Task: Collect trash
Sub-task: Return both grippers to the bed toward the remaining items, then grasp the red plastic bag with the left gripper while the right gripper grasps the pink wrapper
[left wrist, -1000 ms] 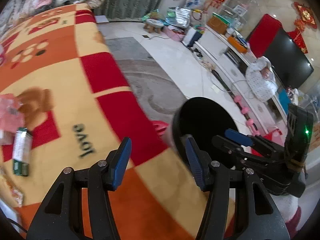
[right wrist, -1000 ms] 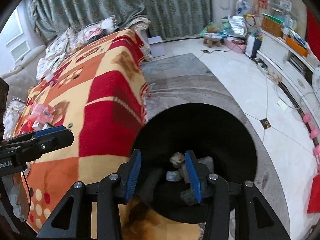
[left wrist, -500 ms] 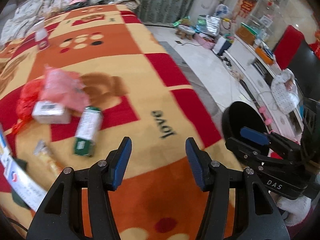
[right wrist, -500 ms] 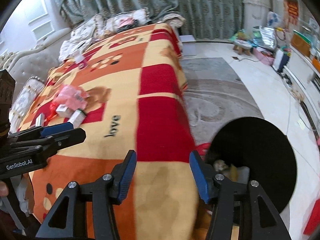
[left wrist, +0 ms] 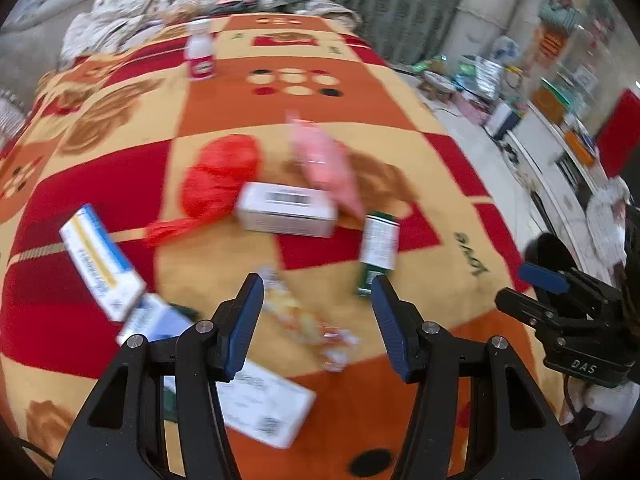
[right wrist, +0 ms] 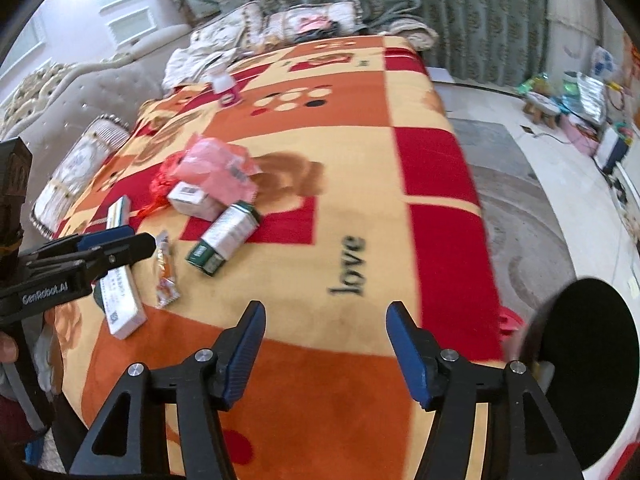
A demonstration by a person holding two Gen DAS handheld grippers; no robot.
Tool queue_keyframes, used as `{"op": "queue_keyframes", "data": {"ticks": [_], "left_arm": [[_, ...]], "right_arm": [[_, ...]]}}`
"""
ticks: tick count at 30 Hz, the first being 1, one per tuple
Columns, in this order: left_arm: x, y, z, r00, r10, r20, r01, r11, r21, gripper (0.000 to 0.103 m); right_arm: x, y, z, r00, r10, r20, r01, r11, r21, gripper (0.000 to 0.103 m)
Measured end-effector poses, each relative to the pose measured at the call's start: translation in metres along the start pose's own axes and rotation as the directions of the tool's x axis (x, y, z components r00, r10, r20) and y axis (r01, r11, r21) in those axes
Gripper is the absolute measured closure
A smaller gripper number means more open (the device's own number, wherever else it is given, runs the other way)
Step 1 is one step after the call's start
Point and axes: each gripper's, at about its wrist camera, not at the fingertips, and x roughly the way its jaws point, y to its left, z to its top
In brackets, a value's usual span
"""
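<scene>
Trash lies on a red and orange blanket (left wrist: 360,92): a red bag (left wrist: 218,178), a pink bag (left wrist: 326,160), a white box (left wrist: 286,210), a green carton (left wrist: 378,250), a blue and white box (left wrist: 100,260), a snack wrapper (left wrist: 296,312) and a white box (left wrist: 264,408) nearest me. My left gripper (left wrist: 316,320) is open and empty, above the wrapper. My right gripper (right wrist: 324,344) is open and empty over bare blanket, right of the trash (right wrist: 224,232). A black bin (right wrist: 584,376) stands on the floor at the right.
A white bottle (left wrist: 200,58) stands far back on the blanket. Pillows (right wrist: 288,24) and a sofa back (right wrist: 60,92) lie behind. The right gripper's body (left wrist: 576,320) shows at the right of the left wrist view. A rug (right wrist: 520,216) and cluttered shelves are on the right.
Both grippers have swung left, from over the black bin to over the blanket. The trash pile is now in front of the left gripper. Both stay open.
</scene>
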Motion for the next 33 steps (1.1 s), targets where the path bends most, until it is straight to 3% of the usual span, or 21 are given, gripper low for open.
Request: {"op": "queue_keyframes", "data": {"ticks": [6, 13, 15, 20, 26, 28, 29, 33], "left_arm": [[0.001, 0.041, 0.014, 0.999, 0.037, 0.018, -0.036, 0.998, -0.052, 0.048], [0.030, 0.068, 0.048, 0.998, 0.057, -0.003, -0.058, 0.996, -0.073, 0.048], [0.036, 0.075, 0.055, 0.999, 0.047, -0.004, -0.047, 0.996, -0.082, 0.048], [0.046, 0.083, 0.069, 1.000, 0.020, -0.002, -0.020, 0.998, -0.062, 0.047], [0.067, 0.083, 0.074, 0.998, 0.003, -0.055, -0.005, 1.000, -0.031, 0.047], [0.073, 0.081, 0.074, 0.997, -0.008, -0.070, 0.006, 1.000, -0.025, 0.047], [0.075, 0.080, 0.075, 0.998, -0.006, -0.068, 0.005, 1.000, -0.025, 0.047], [0.084, 0.074, 0.077, 0.996, -0.022, -0.085, 0.019, 0.999, -0.035, 0.052]], "right_arm": [[0.020, 0.032, 0.023, 0.999, 0.047, -0.012, -0.047, 0.998, -0.051, 0.039], [0.037, 0.061, 0.052, 0.996, 0.094, -0.010, -0.094, 0.992, -0.083, 0.036], [0.042, 0.068, 0.062, 0.992, 0.127, 0.002, -0.127, 0.988, -0.089, 0.030], [0.068, 0.089, 0.085, 0.983, 0.186, -0.007, -0.185, 0.976, -0.112, 0.028], [0.106, 0.095, 0.109, 0.983, 0.184, -0.022, -0.186, 0.976, -0.116, 0.028], [0.113, 0.085, 0.114, 0.980, 0.198, -0.011, -0.198, 0.977, -0.084, 0.035], [0.114, 0.080, 0.116, 0.975, 0.224, -0.002, -0.224, 0.972, -0.072, 0.051], [0.107, 0.070, 0.116, 0.974, 0.223, 0.036, -0.220, 0.973, -0.067, 0.062]]}}
